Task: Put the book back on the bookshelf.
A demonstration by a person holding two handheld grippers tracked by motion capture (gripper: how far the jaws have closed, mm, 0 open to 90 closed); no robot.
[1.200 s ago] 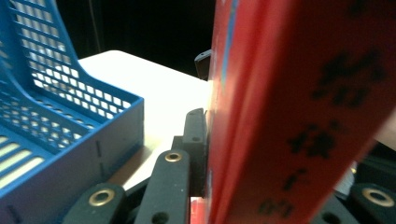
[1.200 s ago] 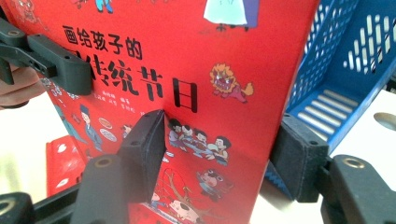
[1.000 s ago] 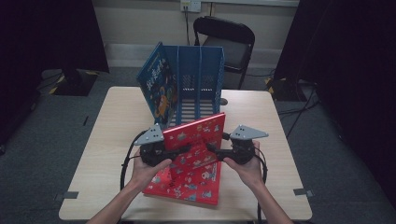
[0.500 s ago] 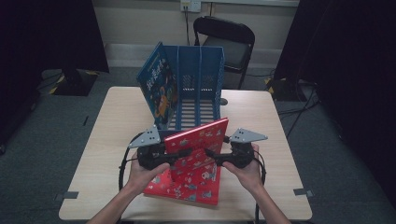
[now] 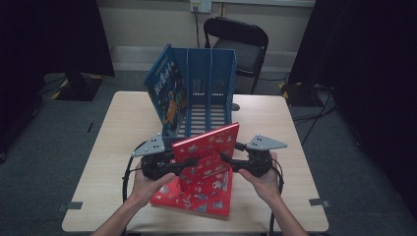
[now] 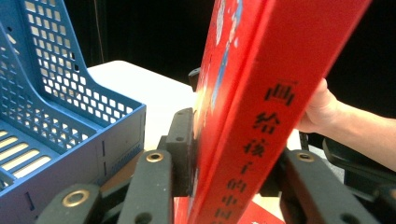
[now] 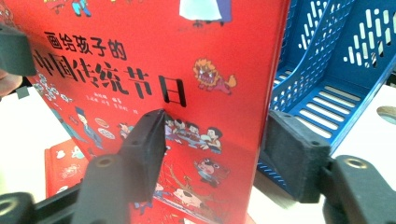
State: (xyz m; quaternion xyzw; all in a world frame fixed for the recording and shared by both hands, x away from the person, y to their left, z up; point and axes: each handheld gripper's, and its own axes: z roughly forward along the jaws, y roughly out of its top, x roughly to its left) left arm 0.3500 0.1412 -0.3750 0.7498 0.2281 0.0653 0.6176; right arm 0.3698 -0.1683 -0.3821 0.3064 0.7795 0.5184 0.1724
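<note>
Two grippers' fingers clamp the upright red book (image 5: 209,147), spine facing left.

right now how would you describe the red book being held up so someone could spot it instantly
Start at the blue perforated plastic file rack at the far middle of the pale wooden table. Just in front of it, the left gripper and right gripper clamp an upright red hardcover picture book. Unlike the second red book lying flat beneath it and the blue book leaning in the rack, it stands raised.
</note>
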